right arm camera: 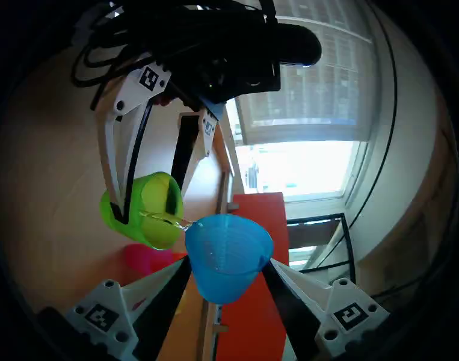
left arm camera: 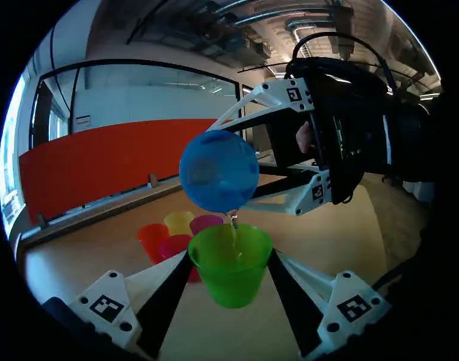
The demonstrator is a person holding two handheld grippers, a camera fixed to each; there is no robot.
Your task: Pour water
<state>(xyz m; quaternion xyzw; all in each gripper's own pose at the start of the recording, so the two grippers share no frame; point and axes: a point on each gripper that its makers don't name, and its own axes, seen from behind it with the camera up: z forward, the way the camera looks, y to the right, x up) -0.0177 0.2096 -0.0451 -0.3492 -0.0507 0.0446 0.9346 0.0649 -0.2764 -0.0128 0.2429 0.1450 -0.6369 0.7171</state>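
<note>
**Pouring in progress, read left to right with the green cup (left arm camera: 230, 284) as reference.** Far behind it to the left, an orange-red partition (left arm camera: 109, 159) closes off the wooden table (left arm camera: 355, 240). A small sign (left arm camera: 82, 121) on the wall above is too small to read. Just behind the green cup on its left, the spare cups (left arm camera: 169, 236) stand bunched on the table: orange, yellow and two pinkish ones. They appear to be parked out of the pouring path.

The left gripper (left arm camera: 229, 260) pinches the green cup from both sides. Its fingers press on the wall below the rim and keep the cup upright as a steady receiver. Whether its base rests on the table cannot be told.

Directly above the green cup, the blue cup (left arm camera: 219, 171) is tipped over with its base toward the camera and its lip just over the green rim. A thin stream of water (left arm camera: 234, 230) falls into the green cup, and the short drop probably limits splashing.

To the right, the right gripper (right arm camera: 228, 265) clamps the blue cup between its two fingers. In the right gripper view the blue interior looks nearly drained, so the pour is judged well along.

Lettering: square black-and-white marker tags (left arm camera: 106, 307) sit on the fingers of both grippers — these are patterns, not text. Neither cup shows a brand or label.
</note>
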